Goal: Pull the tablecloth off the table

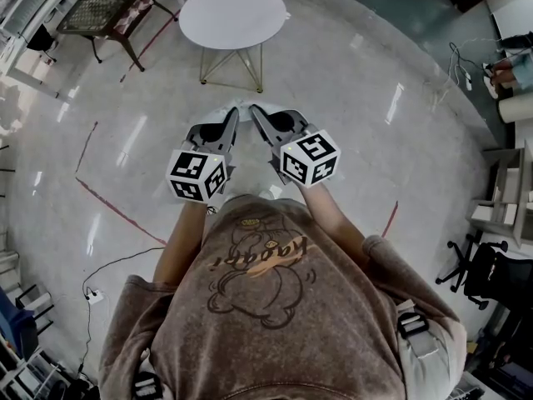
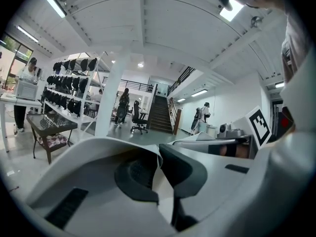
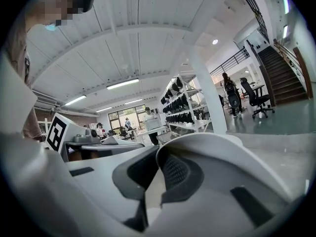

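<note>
In the head view a round white table (image 1: 233, 15) on thin gold legs stands ahead of me on the shiny floor. Its top is plain white, and I cannot tell whether a cloth lies on it. My left gripper (image 1: 232, 115) and right gripper (image 1: 255, 112) are held side by side in front of my chest, tips nearly touching, well short of the table. Both are shut with nothing visibly held. In the left gripper view the dark pads meet at the left gripper (image 2: 158, 151). The right gripper view shows the right gripper (image 3: 159, 158) closed the same way.
A dark mesh-topped bench (image 1: 108, 2) stands at the far left of the table. Red tape lines (image 1: 108, 200) cross the floor on my left, and a cable with a power strip (image 1: 92, 294) lies there. An office chair (image 1: 487, 273) and shelving (image 1: 502, 198) stand on my right.
</note>
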